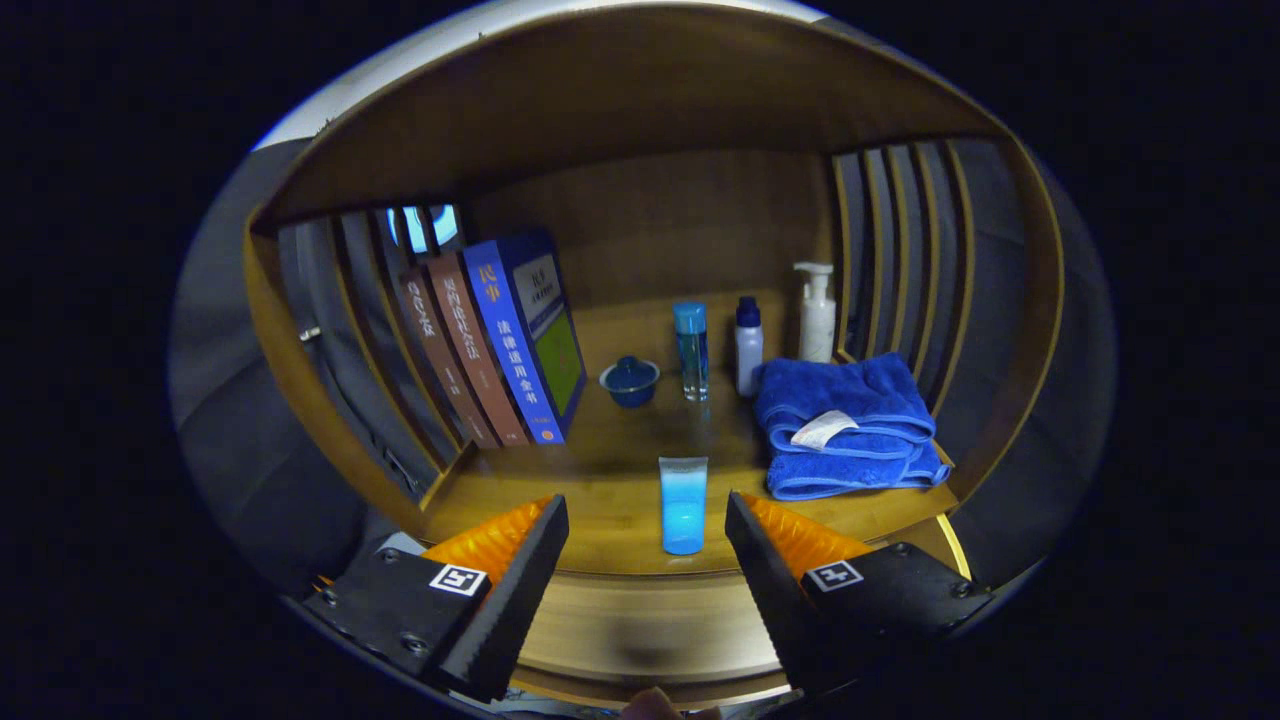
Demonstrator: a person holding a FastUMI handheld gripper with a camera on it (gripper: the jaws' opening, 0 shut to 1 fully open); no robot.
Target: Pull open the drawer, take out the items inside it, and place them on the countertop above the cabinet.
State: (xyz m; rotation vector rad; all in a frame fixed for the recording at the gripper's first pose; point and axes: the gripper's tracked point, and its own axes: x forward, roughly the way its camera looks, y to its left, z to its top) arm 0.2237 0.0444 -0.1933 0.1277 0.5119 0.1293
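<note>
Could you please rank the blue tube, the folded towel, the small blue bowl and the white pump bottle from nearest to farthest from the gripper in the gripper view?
From the open gripper:
1. Blue tube, standing just ahead, between the fingers.
2. Folded towel, ahead to the right.
3. Small blue bowl, farther back, beside the books.
4. White pump bottle, rear right, behind the towel.

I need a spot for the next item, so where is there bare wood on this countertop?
Bare wood lies between the books and the blue tube, in front of the small blue bowl. A narrower strip runs between the tube and the folded blue towel. The back right, with three bottles, is crowded. The open gripper flanks the tube.
</note>
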